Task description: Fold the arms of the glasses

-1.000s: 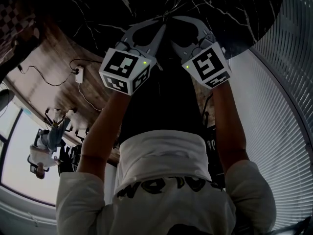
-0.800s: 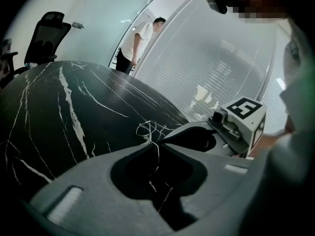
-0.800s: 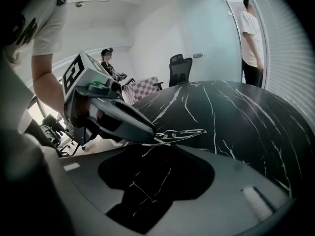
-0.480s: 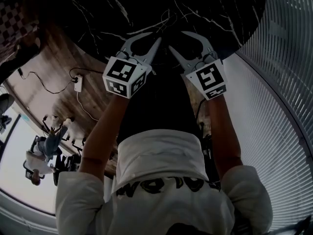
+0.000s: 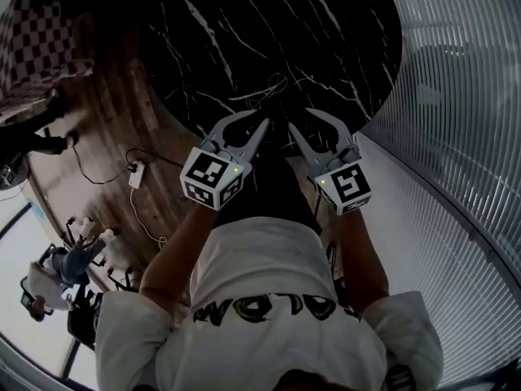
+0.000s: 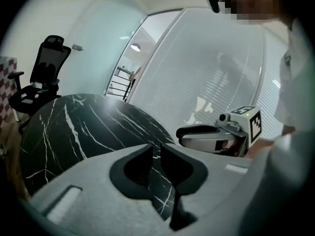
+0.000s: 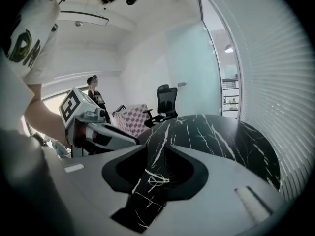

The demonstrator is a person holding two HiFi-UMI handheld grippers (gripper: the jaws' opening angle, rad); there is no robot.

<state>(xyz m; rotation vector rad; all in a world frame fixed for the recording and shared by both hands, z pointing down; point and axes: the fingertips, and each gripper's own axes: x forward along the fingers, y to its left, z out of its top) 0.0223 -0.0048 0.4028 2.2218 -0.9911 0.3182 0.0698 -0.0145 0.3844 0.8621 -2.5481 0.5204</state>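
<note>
Hovering well above the black marble table (image 5: 244, 23), both tools are clear of the glasses (image 5: 273, 88). These lie by themselves on the table top toward the side nearest the person, a thin wire frame too small here to say whether the arms are folded in or standing out. The left gripper (image 6: 155, 148) has its jaws almost together, with only a thin slit between the tips and nothing in it. The right gripper (image 7: 155, 148) is closing with its jaws a little wider apart; only the distant glasses and table show through the gap, so it holds nothing either. If an arm is yet to be folded, the careful way is probably to come down slowly and use one gripper to steady the front of the frame at the bridge or a lens rim, pressing lightly so the wire does not bend. A tip of the other gripper can then push the outer end of an arm in toward the lenses around its hinge. Pushing close to the hinge would likely skid the whole frame across the smooth stone, while pushing far out gives more leverage. The second arm should come from the opposite side and lie over the first. The frame looks light enough to slide at any sideways nudge.
</note>
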